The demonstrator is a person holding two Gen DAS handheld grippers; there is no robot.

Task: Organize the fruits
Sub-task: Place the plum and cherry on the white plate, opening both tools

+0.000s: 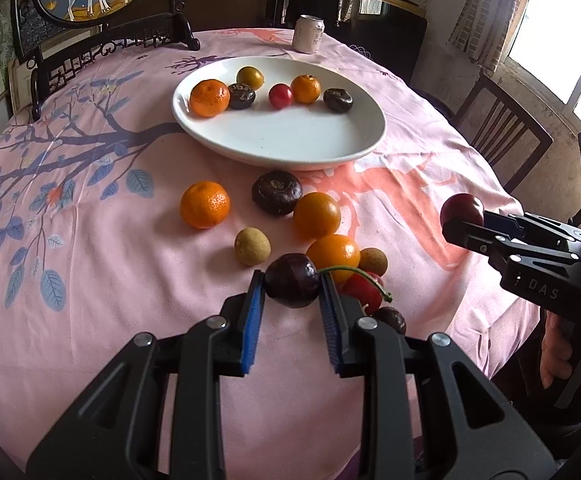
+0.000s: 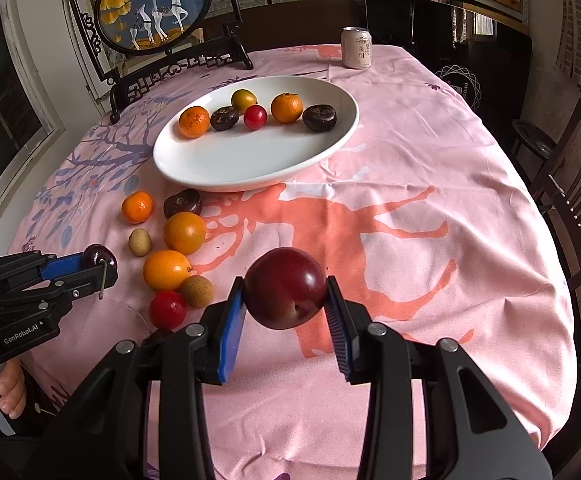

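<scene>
Worktop (image 2: 430,160) under a pink printed cloth, biggest thing here. On it, far side, a white plate (image 2: 218,168) already carrying six fruits in a rough row: two mandarins, two dark chestnut-like ones, a red one, a yellow-green one. Drink can (image 2: 356,48) stands behind the plate, well apart.

Loose pile (image 1: 318,236) on the cloth between plate and camera: mandarin, two smooth oranges, dark chestnut-like fruit, two tan longans, a red fruit, more dark ones partly hidden.

Right claw (image 2: 285,292) clenched on a red plum (image 2: 285,288), pads at its two sides, held above the cloth, off to the right of the pile. Plum looks firm, smooth-skinned, so likely slippery; a grip across the widest part seems safest.

Left claw (image 1: 291,284) clenched on a dark cherry (image 1: 291,280), green stem sticking out right, just above the near end of the pile. Cherry is light and soft, probably bruises if squeezed; take the body, not the stem.

Both fruits look bound for the plate, judging by the task.
</scene>
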